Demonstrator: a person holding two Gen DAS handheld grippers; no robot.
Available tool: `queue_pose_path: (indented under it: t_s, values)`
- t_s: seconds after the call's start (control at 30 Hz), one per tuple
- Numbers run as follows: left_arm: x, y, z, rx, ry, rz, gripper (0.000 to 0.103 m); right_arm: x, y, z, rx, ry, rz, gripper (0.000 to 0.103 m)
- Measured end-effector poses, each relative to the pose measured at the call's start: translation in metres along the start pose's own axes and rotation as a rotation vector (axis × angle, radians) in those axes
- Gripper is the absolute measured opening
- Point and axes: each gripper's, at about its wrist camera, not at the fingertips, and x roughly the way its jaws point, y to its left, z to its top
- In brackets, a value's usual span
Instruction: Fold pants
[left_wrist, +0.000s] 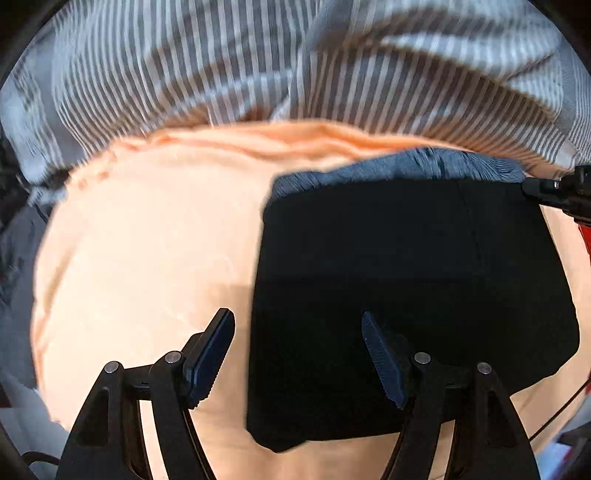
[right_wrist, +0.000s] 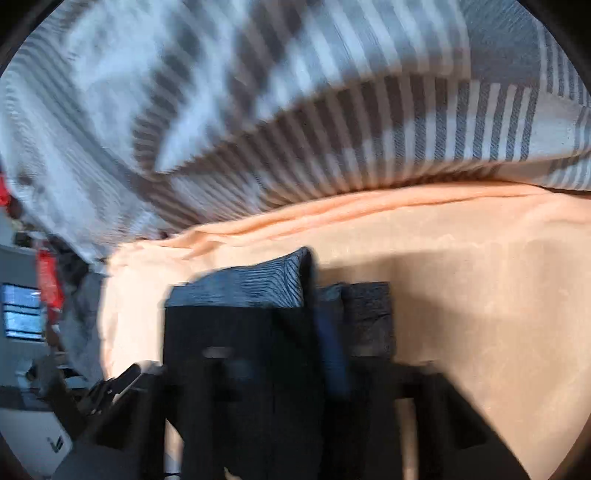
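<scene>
The black pants (left_wrist: 406, 277) lie folded into a block on a peach sheet (left_wrist: 147, 240), with the ribbed blue-grey waistband (left_wrist: 406, 166) at the far end. My left gripper (left_wrist: 295, 321) hovers open above the block's left edge, one finger over the sheet and the other over the black cloth, with nothing between them. My right gripper (right_wrist: 332, 295) is blurred, with its pads pressed together, shut. It sits at the waistband's right corner (right_wrist: 280, 280), and it appears in the left wrist view as the right gripper (left_wrist: 543, 192). The blur hides whether any cloth is pinched.
A grey and white striped blanket (left_wrist: 258, 66) is bunched along the far side of the sheet. At the left edge of the right wrist view are a red object (right_wrist: 50, 280) and grey furniture with a screen (right_wrist: 22, 314).
</scene>
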Motion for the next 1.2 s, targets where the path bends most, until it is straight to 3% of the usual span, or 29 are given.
queue_pose_path:
  t_s: [0.07, 0.2, 0.33, 0.47, 0.5, 0.63, 0.7, 0.77, 1.07, 1.2]
  values:
    - [0.006, -0.003, -0.006, -0.012, 0.016, -0.043, 0.073, 0.000, -0.004, -0.010, -0.012, 0.019, -0.036, 0.005]
    - [0.007, -0.026, -0.020, 0.025, 0.011, -0.072, 0.073, 0.004, -0.023, -0.041, -0.049, 0.097, -0.224, 0.000]
    - [0.008, -0.030, -0.021, 0.032, 0.003, -0.078, 0.073, -0.032, -0.029, -0.065, 0.045, 0.011, -0.137, 0.002]
    - [0.008, -0.033, -0.022, 0.039, 0.006, -0.078, 0.073, -0.054, 0.011, -0.073, -0.023, -0.078, -0.056, 0.003]
    - [0.010, -0.034, -0.020, 0.041, 0.007, -0.073, 0.073, -0.054, 0.022, -0.074, -0.053, -0.079, -0.043, 0.008]
    - [0.009, -0.032, -0.020, 0.031, 0.013, -0.069, 0.073, -0.021, 0.045, -0.092, -0.155, -0.004, -0.134, 0.039]
    - [0.010, -0.031, -0.020, 0.026, 0.020, -0.072, 0.073, 0.001, 0.035, -0.106, -0.139, 0.051, -0.189, 0.040]
    - [0.010, -0.033, -0.022, 0.039, 0.015, -0.064, 0.073, 0.001, 0.022, -0.118, -0.085, -0.008, -0.149, 0.041]
    - [0.011, -0.032, -0.019, 0.037, 0.021, -0.064, 0.074, -0.001, 0.028, -0.120, -0.122, -0.012, -0.180, 0.043]
    - [0.011, -0.027, -0.020, 0.014, 0.028, -0.057, 0.081, 0.002, 0.028, -0.123, -0.130, -0.031, -0.196, 0.043]
